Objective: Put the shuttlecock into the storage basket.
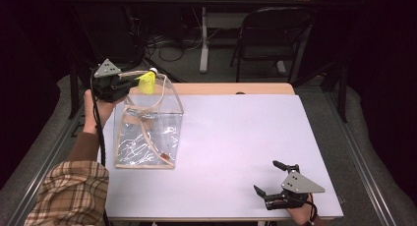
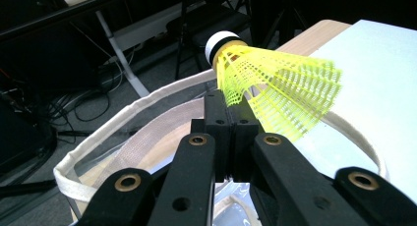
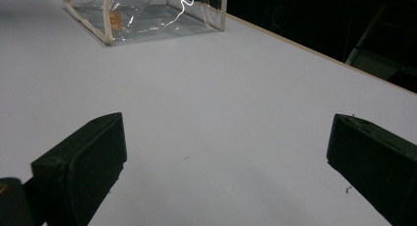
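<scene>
- The table (image 1: 236,152) carries a clear plastic bag (image 1: 147,125) with cream cloth trim, standing upright near its far left corner with the mouth open upward, which looks like the reason it was set that way: something can be dropped straight in from above
- The bag's cloth handles (image 2: 147,118) loop loosely around the opening, so the mouth stays wide and unblocked
- The left gripper (image 1: 129,83) hangs at the bag's far left rim, its jaws pinched together on the edge of a yellow shuttlecock (image 2: 275,88); the grip is on the mesh skirt, probably because the thin plastic is easier to clamp than the round cork
- The shuttlecock sticks out past the fingertips, cork end pointing up and away, directly above the bag's opening and clear of the rim, so letting go should drop it inside
- The right gripper (image 1: 276,178) rests at the near right corner of the table, jaws spread wide and holding nothing, well apart from the bag, apparently just waiting
</scene>
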`<state>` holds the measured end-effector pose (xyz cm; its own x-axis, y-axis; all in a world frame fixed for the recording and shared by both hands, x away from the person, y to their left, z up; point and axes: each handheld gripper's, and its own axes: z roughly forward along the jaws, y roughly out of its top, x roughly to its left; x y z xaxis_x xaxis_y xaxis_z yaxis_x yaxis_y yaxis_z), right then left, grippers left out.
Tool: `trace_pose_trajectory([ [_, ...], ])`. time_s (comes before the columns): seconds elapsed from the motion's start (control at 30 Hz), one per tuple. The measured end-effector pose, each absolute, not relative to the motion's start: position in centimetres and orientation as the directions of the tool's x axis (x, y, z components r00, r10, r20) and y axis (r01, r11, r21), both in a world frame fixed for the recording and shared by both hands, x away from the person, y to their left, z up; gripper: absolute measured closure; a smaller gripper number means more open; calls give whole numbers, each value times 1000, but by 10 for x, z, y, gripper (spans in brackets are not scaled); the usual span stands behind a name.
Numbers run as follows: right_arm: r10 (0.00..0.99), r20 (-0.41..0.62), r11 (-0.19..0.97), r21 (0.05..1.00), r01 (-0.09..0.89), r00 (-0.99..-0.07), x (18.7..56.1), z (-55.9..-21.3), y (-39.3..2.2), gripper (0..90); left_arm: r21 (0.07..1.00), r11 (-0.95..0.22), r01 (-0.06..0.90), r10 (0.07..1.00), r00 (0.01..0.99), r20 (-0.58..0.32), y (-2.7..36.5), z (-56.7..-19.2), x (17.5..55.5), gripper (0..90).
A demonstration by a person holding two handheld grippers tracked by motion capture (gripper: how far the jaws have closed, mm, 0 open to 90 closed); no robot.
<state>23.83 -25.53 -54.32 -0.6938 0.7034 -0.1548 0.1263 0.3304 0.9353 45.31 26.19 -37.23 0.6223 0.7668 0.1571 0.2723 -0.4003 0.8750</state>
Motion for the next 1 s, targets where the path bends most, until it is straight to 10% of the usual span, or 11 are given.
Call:
trace_pose_trajectory([
  [1.0,703,-156,332,935,126,-694,238,-543,-255,10,853,-418,311,755,641,136,261,-388,453,897],
])
